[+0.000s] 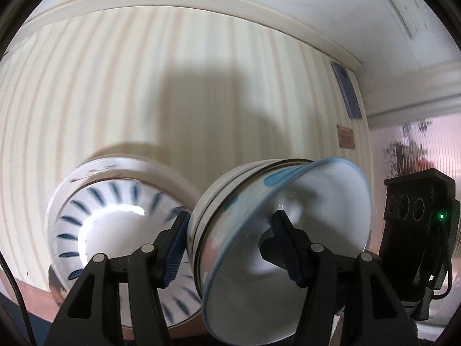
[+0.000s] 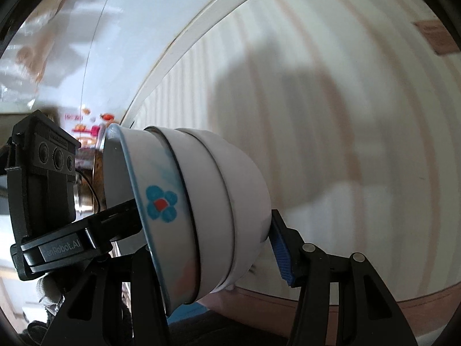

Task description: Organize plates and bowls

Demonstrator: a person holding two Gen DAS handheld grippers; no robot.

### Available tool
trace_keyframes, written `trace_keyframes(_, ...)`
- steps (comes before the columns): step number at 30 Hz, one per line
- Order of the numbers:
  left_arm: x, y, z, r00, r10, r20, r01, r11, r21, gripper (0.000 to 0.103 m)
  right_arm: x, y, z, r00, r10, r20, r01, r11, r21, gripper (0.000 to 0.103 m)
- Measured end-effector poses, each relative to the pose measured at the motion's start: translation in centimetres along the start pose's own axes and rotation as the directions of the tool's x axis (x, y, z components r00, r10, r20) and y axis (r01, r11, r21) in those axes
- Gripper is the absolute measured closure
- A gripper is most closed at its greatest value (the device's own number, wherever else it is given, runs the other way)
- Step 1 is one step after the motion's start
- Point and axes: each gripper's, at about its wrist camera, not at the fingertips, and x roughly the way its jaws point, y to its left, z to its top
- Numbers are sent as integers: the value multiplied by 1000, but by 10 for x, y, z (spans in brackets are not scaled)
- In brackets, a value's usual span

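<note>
Saw a stack of bowls (image 1: 219,201) tipped on its side at lower centre of the left view, mouth turned toward the right edge. Held there by the left gripper (image 1: 230,245), spread fairly wide: one blue pad (image 1: 175,248) against the stack's outer side, the other down inside the blue-rimmed inner bowl (image 1: 317,201). Made out a blurred dish with blue dashes (image 1: 115,222) at lower left, behind that pad. Had a striped wall (image 1: 173,72) filling the background.

In the right view, found the same stack at lower centre, mouth to the left, a blue flower mark (image 2: 161,203) on its side. Lay between the fingers of the right gripper (image 2: 216,253), with one pad (image 2: 281,248) just at the outermost bowl's base and the other finger hidden behind the stack. Could not tell whether that grip was closed.
</note>
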Motion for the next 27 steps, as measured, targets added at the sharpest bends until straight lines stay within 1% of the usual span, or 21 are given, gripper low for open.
trace_keyframes(6, -18, 42, -10, 999, 16, 36, -13, 995, -99, 47, 36, 36, 1, 997, 9, -79, -15, 997, -76, 48)
trace_keyframes(14, -24, 89, -21, 998, 35, 54, -23, 979, -203, 47, 82, 61, 2, 985, 12, -171, -37, 989, -145, 48)
trace_keyframes(18, -22, 103, -25, 998, 41, 50, -29, 973, -230, 47, 108, 72, 4, 979, 6, -206, -39, 987, -154, 48)
trace_keyframes(27, -17, 116, -26, 999, 44, 28, -36, 969, -246, 48, 128, 78, 2, 969, -9, -246, -29, 988, -153, 48)
